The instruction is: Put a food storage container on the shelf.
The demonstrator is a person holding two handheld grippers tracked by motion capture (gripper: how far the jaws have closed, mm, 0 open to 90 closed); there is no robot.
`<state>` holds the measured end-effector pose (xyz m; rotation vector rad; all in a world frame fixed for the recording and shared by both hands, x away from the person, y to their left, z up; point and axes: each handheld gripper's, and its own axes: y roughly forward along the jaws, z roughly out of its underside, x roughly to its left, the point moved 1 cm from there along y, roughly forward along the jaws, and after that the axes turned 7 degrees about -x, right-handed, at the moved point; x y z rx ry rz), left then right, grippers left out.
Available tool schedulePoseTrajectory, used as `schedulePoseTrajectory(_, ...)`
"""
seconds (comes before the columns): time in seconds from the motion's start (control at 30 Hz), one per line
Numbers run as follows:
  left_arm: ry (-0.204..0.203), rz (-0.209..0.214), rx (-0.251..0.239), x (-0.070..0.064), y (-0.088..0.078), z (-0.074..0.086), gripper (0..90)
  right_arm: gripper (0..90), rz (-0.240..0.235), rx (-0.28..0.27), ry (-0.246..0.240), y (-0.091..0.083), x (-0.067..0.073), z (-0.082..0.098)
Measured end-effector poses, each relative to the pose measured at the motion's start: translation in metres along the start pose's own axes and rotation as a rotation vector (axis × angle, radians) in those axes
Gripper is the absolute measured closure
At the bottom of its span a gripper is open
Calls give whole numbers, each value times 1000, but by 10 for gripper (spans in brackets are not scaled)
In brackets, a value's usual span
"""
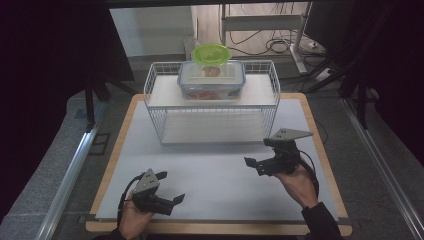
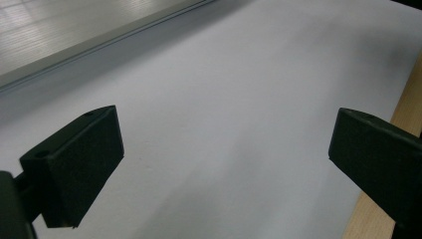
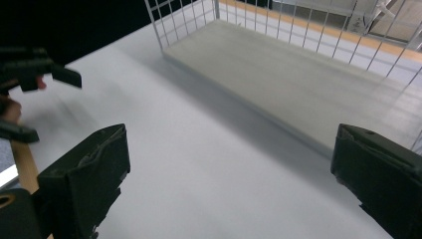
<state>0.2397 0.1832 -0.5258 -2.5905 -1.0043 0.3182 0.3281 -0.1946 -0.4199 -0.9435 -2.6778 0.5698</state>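
No readable text, label, brand or number anywhere; a small colourful patch on the clear plastic lidded food box point(image 1: 211, 79) is too blurred to read.

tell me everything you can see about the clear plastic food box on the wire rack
The clear rectangular plastic food box has a see-through lid with blue-grey clip edges, and it looks shut. Something orange and red shows inside, too blurred to name. It sits flat on the top shelf of the white wire rack, about mid-shelf. A round lime-green lidded container rests on its lid. Both grippers are away from it.

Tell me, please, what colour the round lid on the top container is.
Lime green lid, clearest in the high view.
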Motion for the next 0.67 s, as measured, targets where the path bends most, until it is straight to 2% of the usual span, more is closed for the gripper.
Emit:
schedulePoseTrajectory(0.13, 0, 1, 7, -1, 0, 0, 8, 17, 18, 1, -26, -1, 4, 23)
schedulePoseTrajectory(0.27, 9, -2, 20, -2, 1, 0, 14, 25, 59, 7, -41, -1, 2, 51)
schedulePoseTrajectory(0.37, 17, -6, 30, -3, 2, 0, 16, 27, 103, 67, -64, 2, -1, 74)
schedulePoseTrajectory(0.43, 18, -10, 35, -3, 3, 1, 17, 27, 101, 112, -64, 5, -2, 86)
schedulePoseTrajectory(0.57, 25, -13, 47, -3, 4, 2, 18, 27, 103, 170, -70, 11, -3, 97)
schedulePoseTrajectory(0.67, 29, -15, 48, -3, 4, 2, 18, 27, 111, 167, -75, 12, -4, 97)
